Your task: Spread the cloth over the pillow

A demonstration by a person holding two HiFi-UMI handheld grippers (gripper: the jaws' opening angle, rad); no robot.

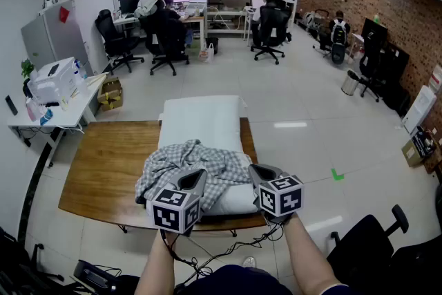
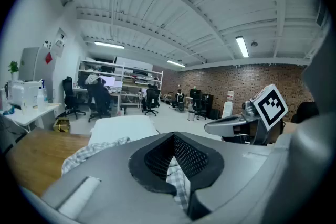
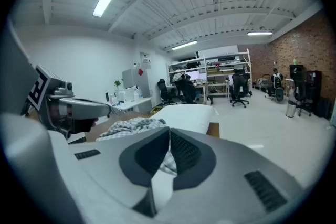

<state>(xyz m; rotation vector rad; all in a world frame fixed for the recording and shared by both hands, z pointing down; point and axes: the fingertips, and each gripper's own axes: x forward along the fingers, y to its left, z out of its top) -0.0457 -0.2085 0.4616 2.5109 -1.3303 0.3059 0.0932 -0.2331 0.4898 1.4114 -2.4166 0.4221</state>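
A white pillow lies lengthwise on the wooden table. A grey checked cloth is bunched in a heap over the pillow's near half. My left gripper sits at the cloth's near edge, its jaws shut with a fold of checked cloth pinched in the seam. My right gripper is at the cloth's near right edge, also shut, with cloth showing in its seam. In the left gripper view the left gripper points along the pillow. The right gripper faces the cloth and pillow.
A white side table with a printer stands at the left, with a cardboard box beside it. A black office chair is at the near right. Cables hang below the table's front edge. Desks and seated people fill the far end.
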